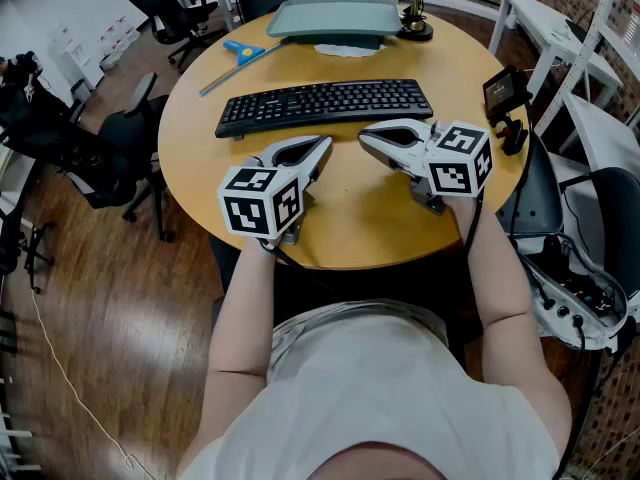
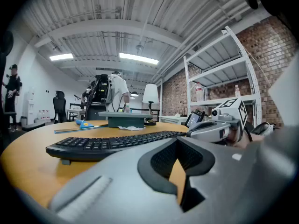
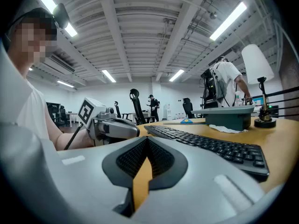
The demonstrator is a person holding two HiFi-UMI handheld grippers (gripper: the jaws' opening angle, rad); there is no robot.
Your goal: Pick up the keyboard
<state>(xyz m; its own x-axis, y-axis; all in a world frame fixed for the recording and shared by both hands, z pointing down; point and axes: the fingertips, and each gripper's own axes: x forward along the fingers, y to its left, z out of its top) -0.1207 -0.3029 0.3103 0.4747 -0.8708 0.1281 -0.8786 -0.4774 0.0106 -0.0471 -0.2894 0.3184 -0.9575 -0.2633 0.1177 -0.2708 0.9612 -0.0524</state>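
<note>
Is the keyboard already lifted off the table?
No, the keyboard lies flat on the wooden table, with nothing gripping it.

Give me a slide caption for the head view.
Shut and empty, the left gripper and right gripper sit side by side over the round table, just short of the keyboard.

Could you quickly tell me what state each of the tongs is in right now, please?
Left tongs: closed, holding nothing.
Right tongs: closed, holding nothing.

light: bright ceiling strips | gripper views: fisheye, dark corners | foreground: blurred
</note>
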